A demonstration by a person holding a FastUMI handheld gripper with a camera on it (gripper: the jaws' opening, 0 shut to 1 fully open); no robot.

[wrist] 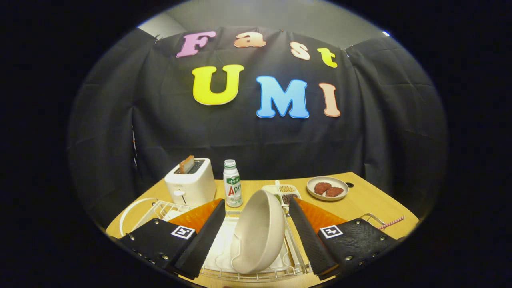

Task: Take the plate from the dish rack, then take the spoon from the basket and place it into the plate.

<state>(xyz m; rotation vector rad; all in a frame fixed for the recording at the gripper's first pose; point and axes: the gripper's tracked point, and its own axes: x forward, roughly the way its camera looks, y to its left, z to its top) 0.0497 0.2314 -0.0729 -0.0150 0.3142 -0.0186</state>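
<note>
A cream plate (258, 232) stands on edge, tilted, in the white wire dish rack (170, 208) on the wooden table. My gripper (257, 203) is open, with one finger on each side of the plate. The plate's upper rim rises between the fingertips (218, 208), with a gap on both sides, so neither finger presses on it. The rack's white drip tray (222, 240) lies under the plate.
Beyond the rack stand a white toaster (191, 185) with a slice of toast, a small bottle (232, 189), a divided dish of beans (286, 193) and a plate with two red patties (328, 188). A striped straw (392, 222) lies at the right.
</note>
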